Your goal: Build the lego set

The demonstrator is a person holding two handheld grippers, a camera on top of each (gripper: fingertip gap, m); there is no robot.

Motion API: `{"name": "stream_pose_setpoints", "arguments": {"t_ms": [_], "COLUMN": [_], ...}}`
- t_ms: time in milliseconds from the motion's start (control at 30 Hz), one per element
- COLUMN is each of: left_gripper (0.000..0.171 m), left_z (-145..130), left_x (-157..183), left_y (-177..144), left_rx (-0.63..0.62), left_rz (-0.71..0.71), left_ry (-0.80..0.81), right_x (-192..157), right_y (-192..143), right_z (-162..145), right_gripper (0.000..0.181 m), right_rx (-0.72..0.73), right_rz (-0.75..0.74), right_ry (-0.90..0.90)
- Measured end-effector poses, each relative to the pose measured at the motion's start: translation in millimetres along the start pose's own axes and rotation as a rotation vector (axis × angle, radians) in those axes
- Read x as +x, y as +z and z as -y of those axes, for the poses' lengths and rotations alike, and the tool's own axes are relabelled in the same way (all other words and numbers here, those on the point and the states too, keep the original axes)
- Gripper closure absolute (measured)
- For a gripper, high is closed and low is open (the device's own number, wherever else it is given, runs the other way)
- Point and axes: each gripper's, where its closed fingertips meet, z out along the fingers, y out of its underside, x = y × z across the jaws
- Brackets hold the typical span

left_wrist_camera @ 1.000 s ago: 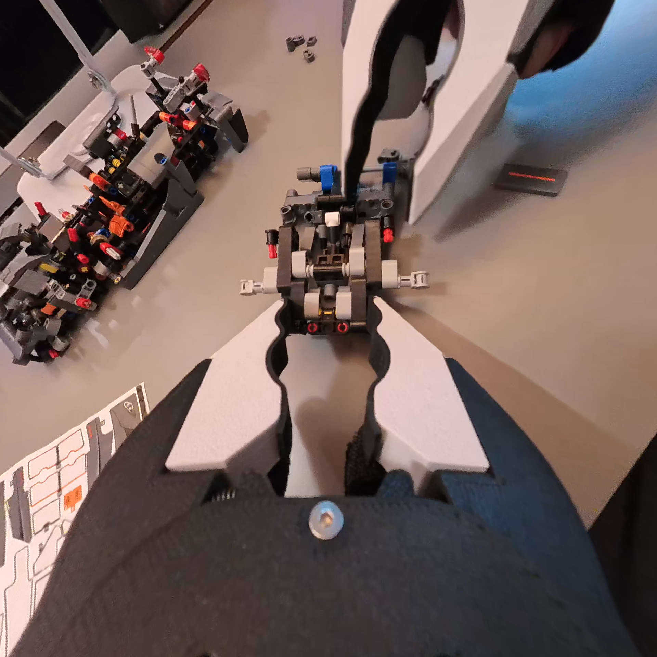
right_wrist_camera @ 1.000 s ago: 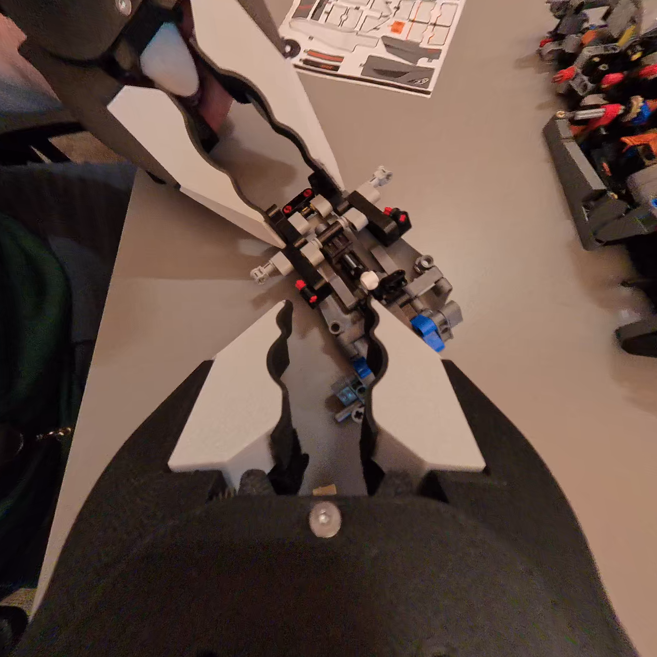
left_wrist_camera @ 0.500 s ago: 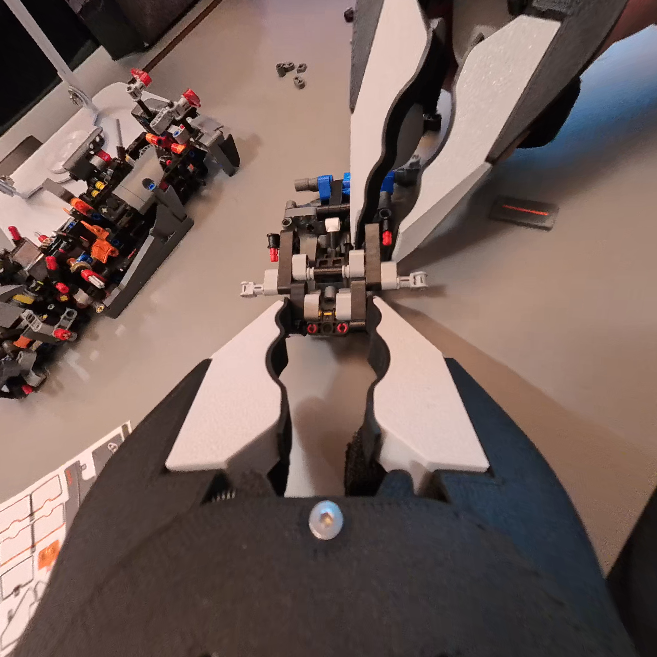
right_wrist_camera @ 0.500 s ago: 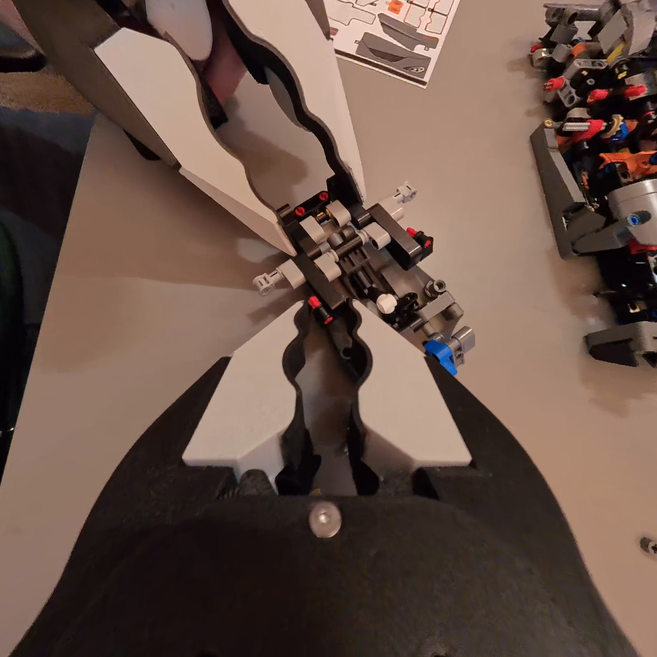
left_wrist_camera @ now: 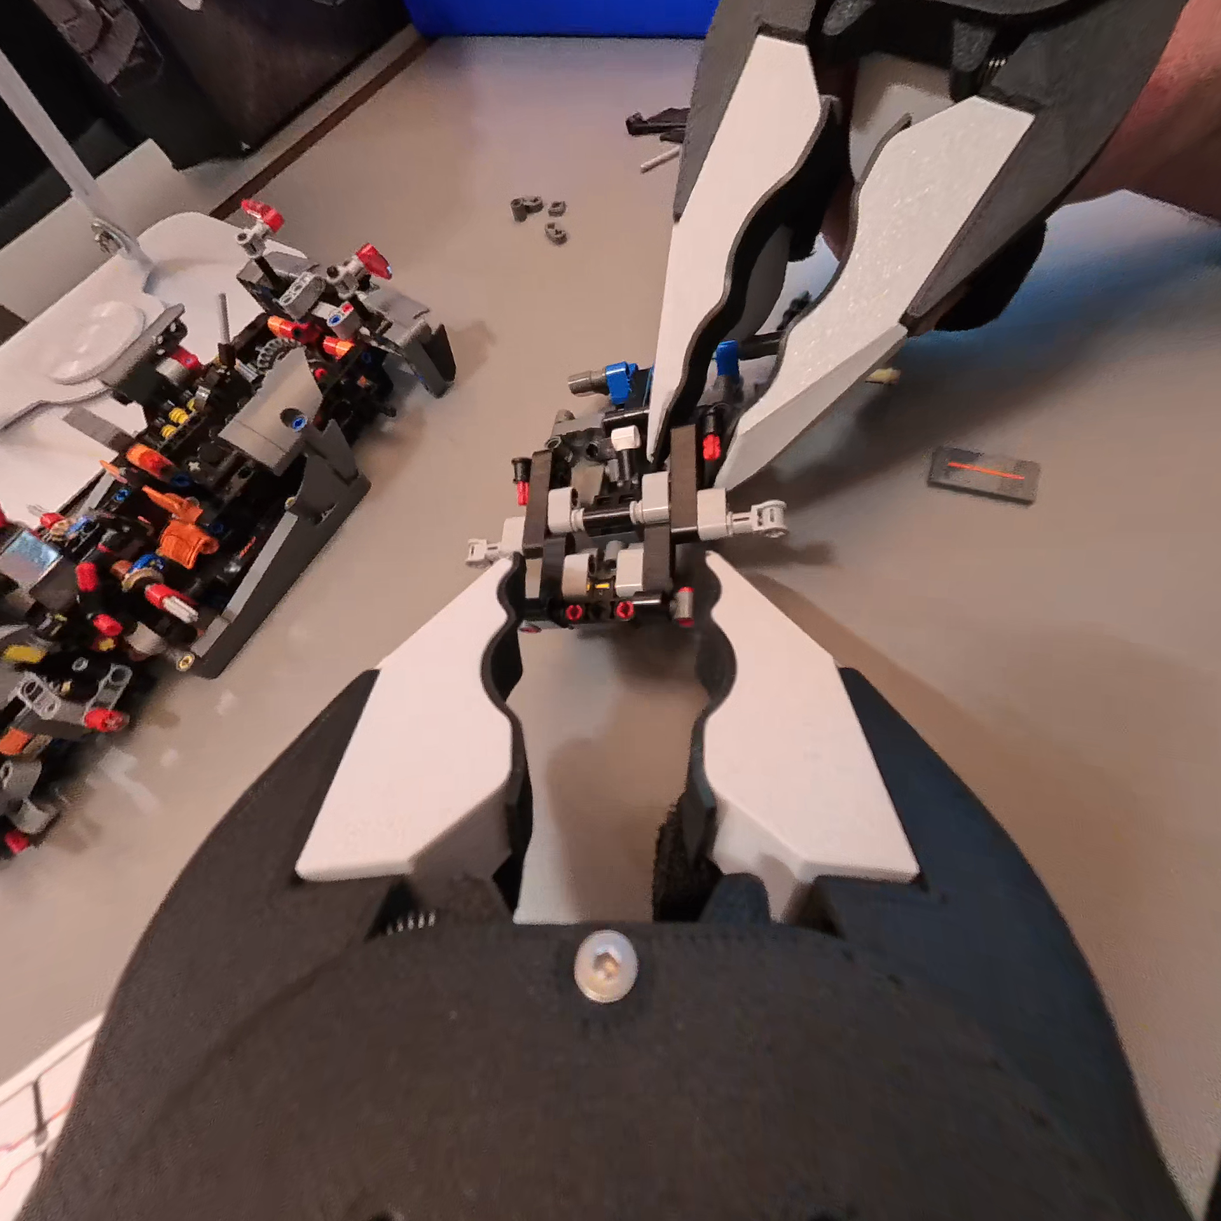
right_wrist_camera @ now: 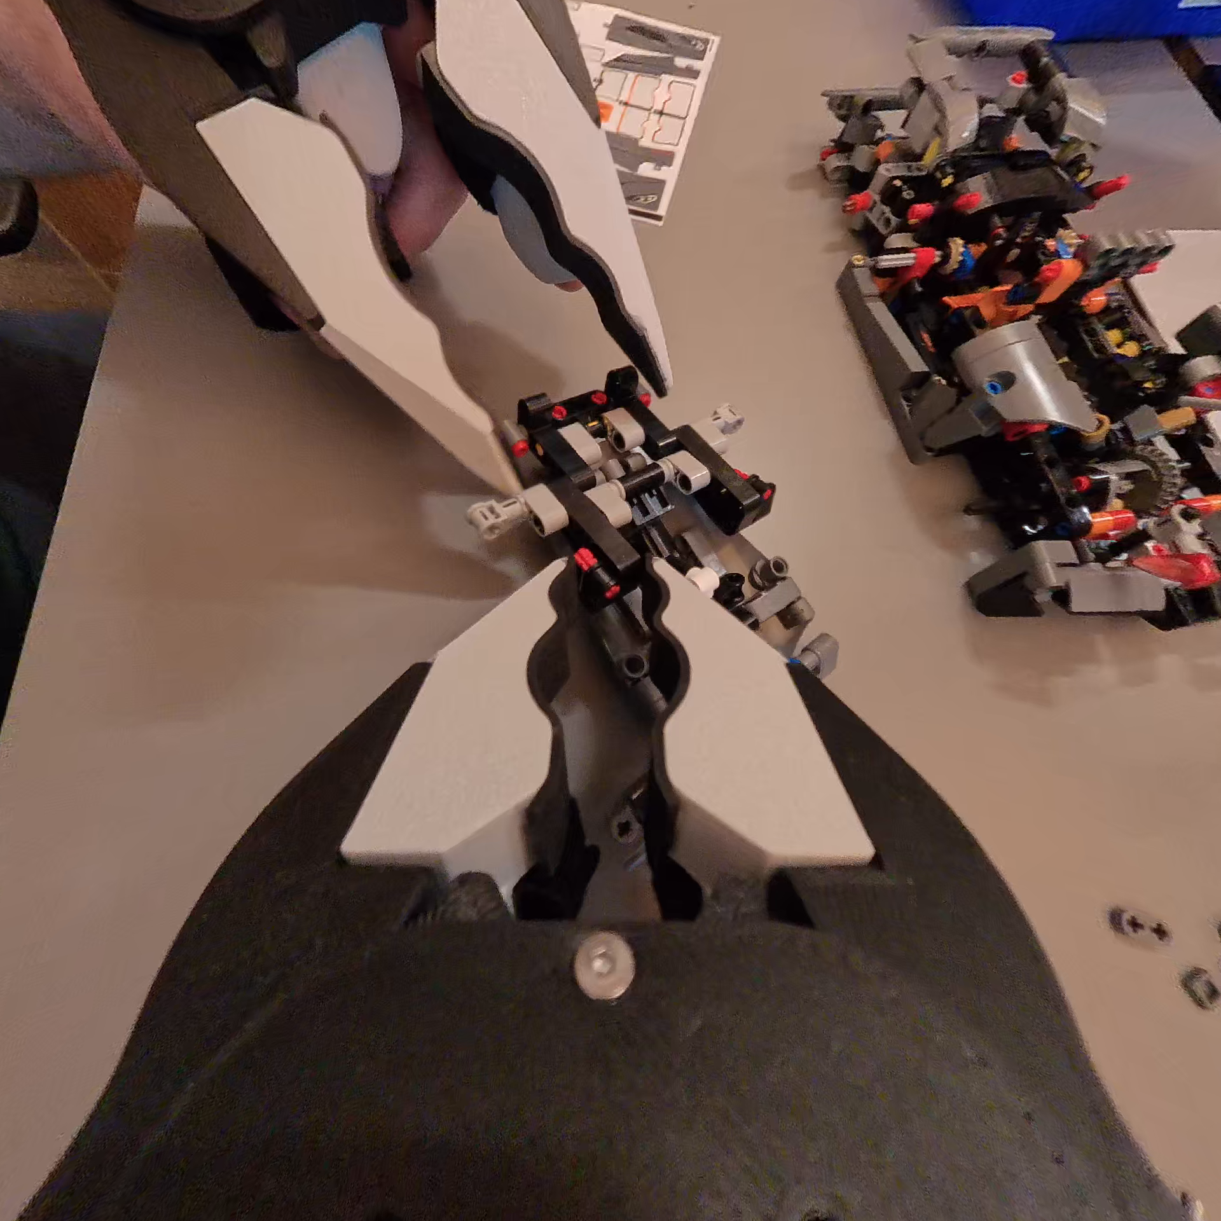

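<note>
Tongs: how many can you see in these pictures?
2. The left tongs grip the near end of the small lego build in the left wrist view. The right tongs clamp its other end, coming in from the opposite side. None seem hidden.

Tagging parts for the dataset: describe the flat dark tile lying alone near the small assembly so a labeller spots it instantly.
Start at the small black-and-grey assembly held between the left gripper and right gripper on the grey table. Look to its right, past the light grey axle tip. The dark tile lies flat and alone there, the only piece with a thin red-orange line along its top.
</note>
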Motion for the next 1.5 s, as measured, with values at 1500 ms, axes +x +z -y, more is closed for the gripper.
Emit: {"name": "stream_pose_setpoints", "arguments": {"t_ms": [1500], "left_gripper": [0.11], "left_z": [34.3], "left_x": [-11.5], "left_y": [8.7], "left_rx": [0.195], "left_rz": [-0.132], "left_ry": [-0.17], "right_x": [16.1], "right_y": [-30.4], "right_z": [28.8], "right_gripper": [0.165], "right_rx": [0.25], "right_rz": [0.0], "right_ry": [0.055]}}
